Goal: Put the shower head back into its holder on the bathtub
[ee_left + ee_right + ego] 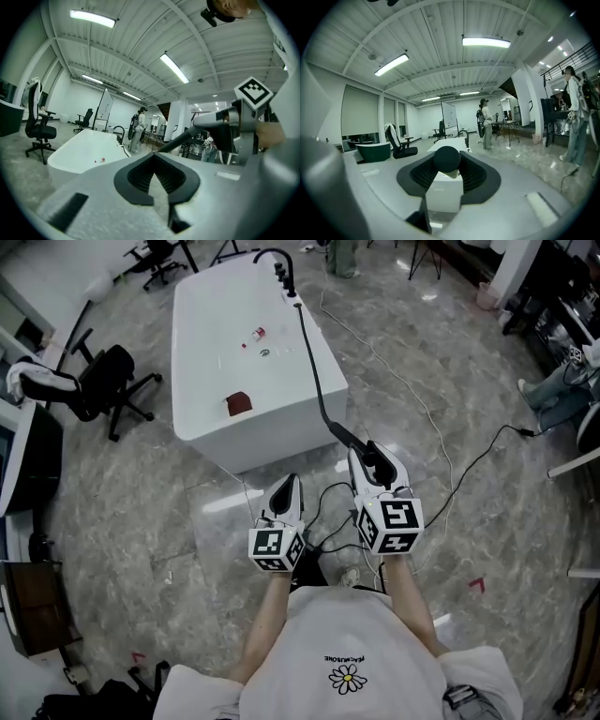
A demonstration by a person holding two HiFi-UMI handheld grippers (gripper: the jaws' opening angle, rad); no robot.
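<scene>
Found shower head (446, 185) clamped between the jaws of right gripper (446, 174), held in the air just off the near corner of white bathtub (211, 362). Noted pale squarish body, dark rounded end, black hose (314, 362) running back along tub rim. Found left gripper (155, 158) closed, empty.
</scene>
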